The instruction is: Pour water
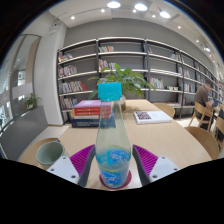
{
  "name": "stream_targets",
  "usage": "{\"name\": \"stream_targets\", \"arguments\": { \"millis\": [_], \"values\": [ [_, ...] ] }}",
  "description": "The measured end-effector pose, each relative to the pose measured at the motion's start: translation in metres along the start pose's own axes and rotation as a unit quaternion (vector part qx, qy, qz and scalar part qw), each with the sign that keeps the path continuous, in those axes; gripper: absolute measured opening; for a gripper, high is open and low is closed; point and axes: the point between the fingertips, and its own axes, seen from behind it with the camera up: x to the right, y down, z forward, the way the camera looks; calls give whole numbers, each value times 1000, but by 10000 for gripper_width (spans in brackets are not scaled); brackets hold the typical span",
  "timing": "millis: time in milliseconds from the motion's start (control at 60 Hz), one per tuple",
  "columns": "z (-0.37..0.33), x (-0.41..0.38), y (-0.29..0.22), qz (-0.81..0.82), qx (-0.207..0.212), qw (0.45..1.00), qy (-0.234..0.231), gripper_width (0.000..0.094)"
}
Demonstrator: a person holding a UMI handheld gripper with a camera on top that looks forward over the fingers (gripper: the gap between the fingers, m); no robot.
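A clear plastic bottle (113,140) with a blue cap and a blue label stands upright between my fingers, its base on a red coaster (113,181) on the wooden table (175,140). My gripper (113,160) has its magenta pads pressed against both sides of the bottle's lower body. There is water in the lower part of the bottle. A pale green cup (49,152) stands on the table to the left of the fingers, apart from the bottle.
A stack of books (86,110) and a potted plant (120,76) stand on the table beyond the bottle. An open magazine (152,116) lies at the far right. Bookshelves (130,65) line the back wall. A person (205,96) sits far right near chairs.
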Motion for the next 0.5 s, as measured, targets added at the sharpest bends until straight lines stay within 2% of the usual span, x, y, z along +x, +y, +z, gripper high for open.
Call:
{"name": "stream_targets", "arguments": {
  "millis": [50,300,383,500],
  "values": [
    [-6,1,3,6,-4,1000,4,827],
    [-86,-10,67,-5,-103,995,20,851],
    [-118,-24,74,-5,-127,992,18,850],
    [-148,-47,53,-6,-122,992,15,851]
  ]
}}
